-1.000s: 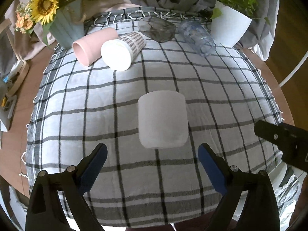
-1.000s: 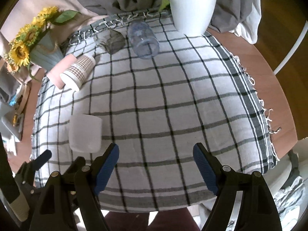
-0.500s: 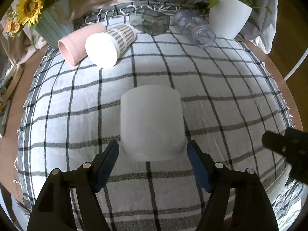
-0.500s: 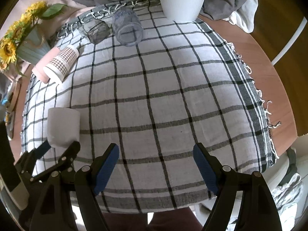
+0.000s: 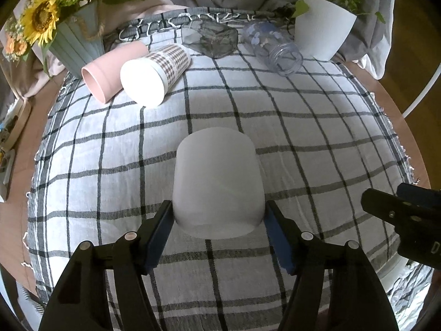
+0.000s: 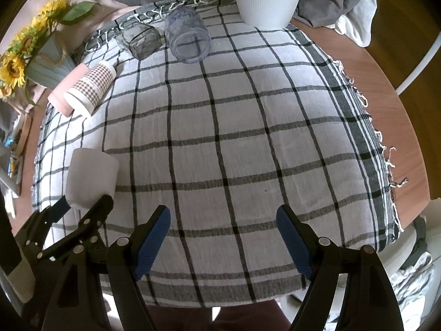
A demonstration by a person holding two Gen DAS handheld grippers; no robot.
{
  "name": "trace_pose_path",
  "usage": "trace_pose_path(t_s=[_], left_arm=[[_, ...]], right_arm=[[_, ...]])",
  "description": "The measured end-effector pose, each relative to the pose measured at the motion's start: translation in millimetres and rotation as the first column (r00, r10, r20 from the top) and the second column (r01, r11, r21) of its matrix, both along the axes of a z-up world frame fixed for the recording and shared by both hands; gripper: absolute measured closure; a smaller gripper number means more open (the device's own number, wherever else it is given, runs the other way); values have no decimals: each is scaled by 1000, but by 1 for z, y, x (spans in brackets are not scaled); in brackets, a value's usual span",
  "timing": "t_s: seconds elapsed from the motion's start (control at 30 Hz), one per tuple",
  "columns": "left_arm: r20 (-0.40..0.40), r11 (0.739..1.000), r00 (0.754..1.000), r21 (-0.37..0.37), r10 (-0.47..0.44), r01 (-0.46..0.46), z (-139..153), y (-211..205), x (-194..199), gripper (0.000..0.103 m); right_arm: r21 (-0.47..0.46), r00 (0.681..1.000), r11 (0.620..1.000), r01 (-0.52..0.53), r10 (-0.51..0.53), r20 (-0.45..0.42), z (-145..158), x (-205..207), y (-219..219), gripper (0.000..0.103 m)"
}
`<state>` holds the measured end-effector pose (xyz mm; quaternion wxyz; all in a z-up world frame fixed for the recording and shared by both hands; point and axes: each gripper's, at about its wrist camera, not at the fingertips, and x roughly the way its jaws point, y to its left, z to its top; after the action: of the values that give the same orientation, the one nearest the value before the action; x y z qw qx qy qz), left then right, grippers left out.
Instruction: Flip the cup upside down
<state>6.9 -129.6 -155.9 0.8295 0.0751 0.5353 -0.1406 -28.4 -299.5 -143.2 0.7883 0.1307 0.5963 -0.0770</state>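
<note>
A plain white cup (image 5: 217,182) lies on its side on the checked cloth (image 5: 317,127), closed base toward me. My left gripper (image 5: 219,220) has its blue pads against both sides of the cup's near end, shut on it. The cup also shows in the right wrist view (image 6: 92,178), with the left gripper (image 6: 85,205) around it. My right gripper (image 6: 223,218) is open and empty above the cloth near the table's front edge; its body shows at the right of the left wrist view.
At the back lie a pink cup (image 5: 110,69), a checked paper cup (image 5: 155,74), a grey glass (image 5: 212,38) and a clear jar (image 5: 275,47). A sunflower vase (image 5: 74,41) stands back left, a white plant pot (image 5: 322,27) back right. The wooden table edge (image 6: 386,88) is at right.
My left gripper moved forward and closed its pads onto the white cup. The right gripper drifted forward and stayed open.
</note>
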Motion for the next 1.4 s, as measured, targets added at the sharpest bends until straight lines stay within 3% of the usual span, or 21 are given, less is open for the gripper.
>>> trace_pose_path(t_s=[0.6, 1.4], left_arm=[[12, 999, 1000, -41, 7, -6, 8, -6, 34, 38], [-3, 999, 1000, -52, 12, -12, 0, -11, 62, 38]], right_arm=[[13, 998, 999, 38, -38, 58, 14, 15, -8, 24], [8, 997, 998, 59, -59, 52, 12, 28, -9, 24]])
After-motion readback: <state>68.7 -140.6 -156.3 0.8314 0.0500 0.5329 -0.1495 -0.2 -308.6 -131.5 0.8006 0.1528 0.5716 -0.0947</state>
